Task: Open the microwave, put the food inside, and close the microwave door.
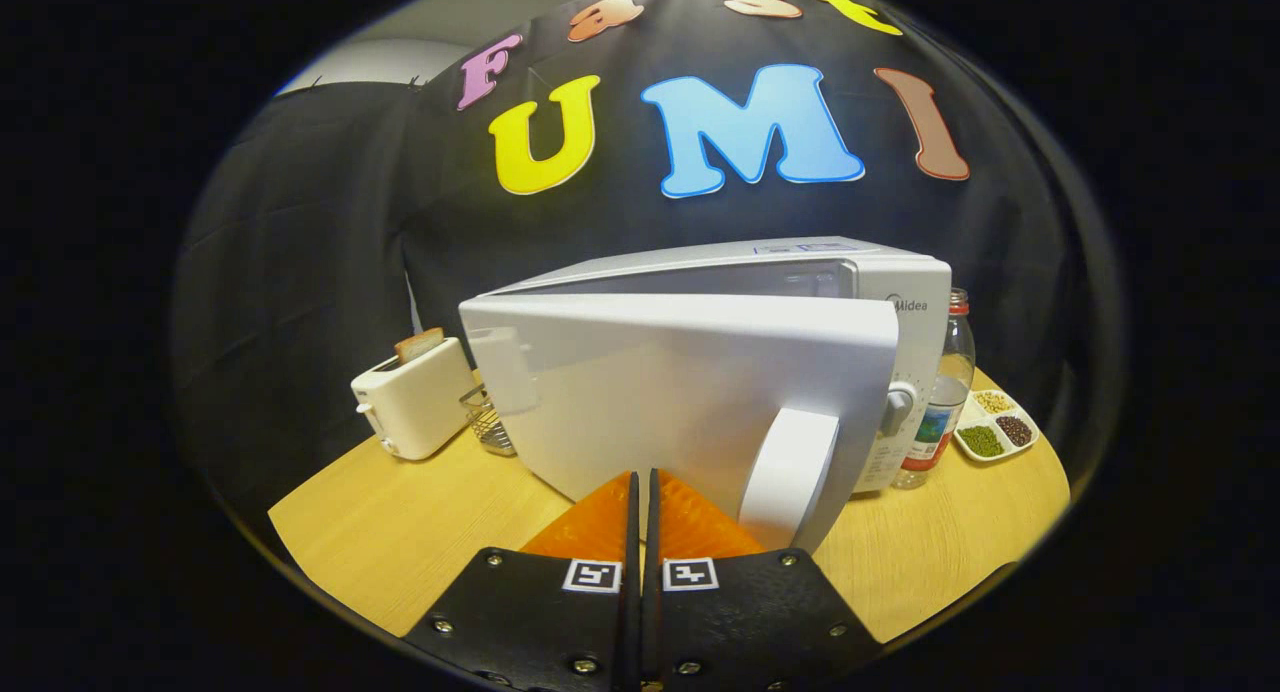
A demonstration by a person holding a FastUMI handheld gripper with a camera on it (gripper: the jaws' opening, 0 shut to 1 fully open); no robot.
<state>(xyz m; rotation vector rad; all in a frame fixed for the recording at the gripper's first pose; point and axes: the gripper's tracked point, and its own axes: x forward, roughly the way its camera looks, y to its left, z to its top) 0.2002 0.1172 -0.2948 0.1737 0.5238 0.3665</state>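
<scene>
A white microwave (900, 302) stands on the wooden table (400, 532). Its door (660, 392) hangs partly open, hinged at the left, with its handle side swung out toward me. My gripper (641, 480) is shut with nothing between its fingers. The fingertips rest at the lower front face of the door, just left of the white handle (790, 472). The door hides the inside of the oven, and I cannot tell whether any food is in it.
A white toaster (415, 400) with a slice of bread in it stands left of the microwave, with a small wire basket (488, 422) between them. Right of the microwave are a clear bottle (940, 402) and a divided dish of beans (995, 427).
</scene>
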